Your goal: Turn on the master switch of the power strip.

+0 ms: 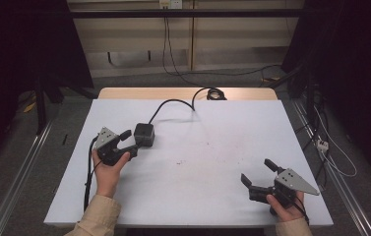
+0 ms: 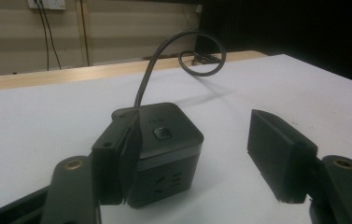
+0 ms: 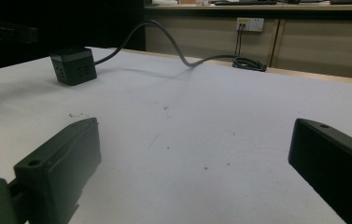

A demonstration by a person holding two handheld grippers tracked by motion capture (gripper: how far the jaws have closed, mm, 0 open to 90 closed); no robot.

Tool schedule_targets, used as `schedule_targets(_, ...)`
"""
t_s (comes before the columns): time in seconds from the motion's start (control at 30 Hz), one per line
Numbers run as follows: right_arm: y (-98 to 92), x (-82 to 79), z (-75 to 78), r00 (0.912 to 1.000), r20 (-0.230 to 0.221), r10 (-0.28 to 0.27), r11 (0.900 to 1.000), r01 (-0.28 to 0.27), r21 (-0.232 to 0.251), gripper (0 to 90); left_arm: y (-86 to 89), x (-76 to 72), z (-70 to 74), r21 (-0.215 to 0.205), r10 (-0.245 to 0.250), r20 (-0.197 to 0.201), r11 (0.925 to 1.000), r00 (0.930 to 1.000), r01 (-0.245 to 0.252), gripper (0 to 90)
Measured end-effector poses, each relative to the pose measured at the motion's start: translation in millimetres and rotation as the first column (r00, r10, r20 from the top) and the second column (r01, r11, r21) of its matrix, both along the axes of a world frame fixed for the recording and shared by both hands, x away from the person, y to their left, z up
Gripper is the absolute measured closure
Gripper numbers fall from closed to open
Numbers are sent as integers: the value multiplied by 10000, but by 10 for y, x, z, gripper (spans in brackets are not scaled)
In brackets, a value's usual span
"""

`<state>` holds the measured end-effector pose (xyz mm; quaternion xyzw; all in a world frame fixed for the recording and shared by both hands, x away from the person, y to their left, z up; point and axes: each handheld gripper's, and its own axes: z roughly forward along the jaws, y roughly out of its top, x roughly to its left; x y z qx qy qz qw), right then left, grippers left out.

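Note:
A black cube power strip stands on the left part of the white table top, and its dark cable runs back to a coil at the far edge. My left gripper sits just left of the cube. In the left gripper view the cube stands between the jaws of this gripper: one jaw lies against its side, the other stands clear with a gap, so the gripper is open. My right gripper rests open near the front right with nothing in it. From there the cube shows far off.
A wooden strip shows along the table's far edge. Wall sockets with plugged leads are behind. Loose cables and a white power strip lie on the floor to the right. Metal rails flank the table.

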<state>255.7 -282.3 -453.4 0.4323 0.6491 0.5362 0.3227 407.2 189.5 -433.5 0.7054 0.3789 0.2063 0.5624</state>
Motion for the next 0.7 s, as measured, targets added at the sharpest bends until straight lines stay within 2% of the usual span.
schedule_targets(0.4,-4,-3,3,10000,61,20,10000,-20,-6,16,-35,51,2,96,-99,-219,9999,9997,101,513)
schedule_targets(0.53,1,-3,4,10000,60,19,10000,-18,-24,16,-55,69,0,369,-174,-211,9992,9996,181,547)
schedule_targets(0.7,-2,-5,5,10000,52,-5,10000,5,-18,16,-52,88,9,278,-161,-439,9995,9989,173,602)
